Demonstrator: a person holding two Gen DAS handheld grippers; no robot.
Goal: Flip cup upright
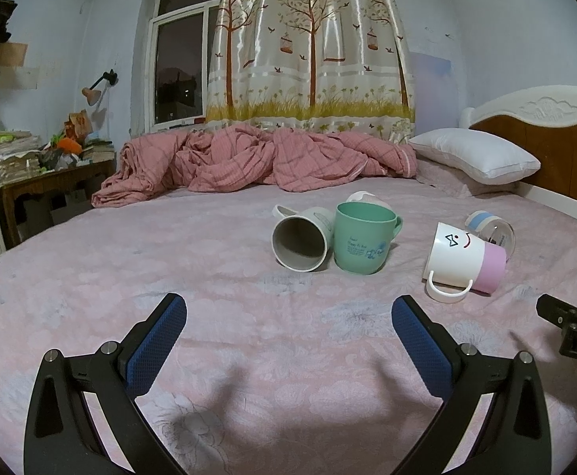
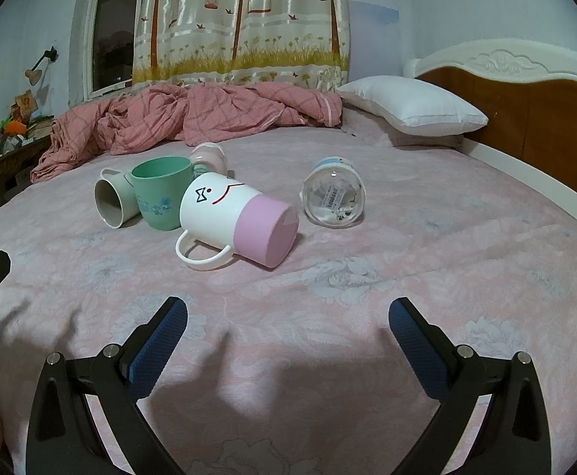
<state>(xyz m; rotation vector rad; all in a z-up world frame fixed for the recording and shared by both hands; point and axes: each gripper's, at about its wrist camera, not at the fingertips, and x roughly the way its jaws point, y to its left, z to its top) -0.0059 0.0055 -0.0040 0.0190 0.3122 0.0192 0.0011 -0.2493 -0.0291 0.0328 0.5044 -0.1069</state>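
Several cups sit on the pink bedspread (image 1: pixel 169 261). A green cup (image 1: pixel 361 239) (image 2: pixel 162 194) stands upright. A grey-white mug (image 1: pixel 302 239) (image 2: pixel 114 200) lies on its side beside it, mouth toward me. A white mug with a pink base and a drawn face (image 1: pixel 464 257) (image 2: pixel 237 223) lies on its side, handle down. A clear glass cup with a blue band (image 1: pixel 492 229) (image 2: pixel 334 192) lies on its side. A pale pink cup (image 1: pixel 363 198) (image 2: pixel 208 157) lies behind the green one. My left gripper (image 1: pixel 288 316) and right gripper (image 2: pixel 288 318) are open, empty, short of the cups.
A crumpled pink quilt (image 1: pixel 249 162) lies at the far side of the bed. A white pillow (image 1: pixel 474 154) and the headboard (image 1: pixel 545 134) are at the right. A cluttered side table (image 1: pixel 51 166) stands at the left. The right gripper's body shows at the left view's right edge (image 1: pixel 573 324).
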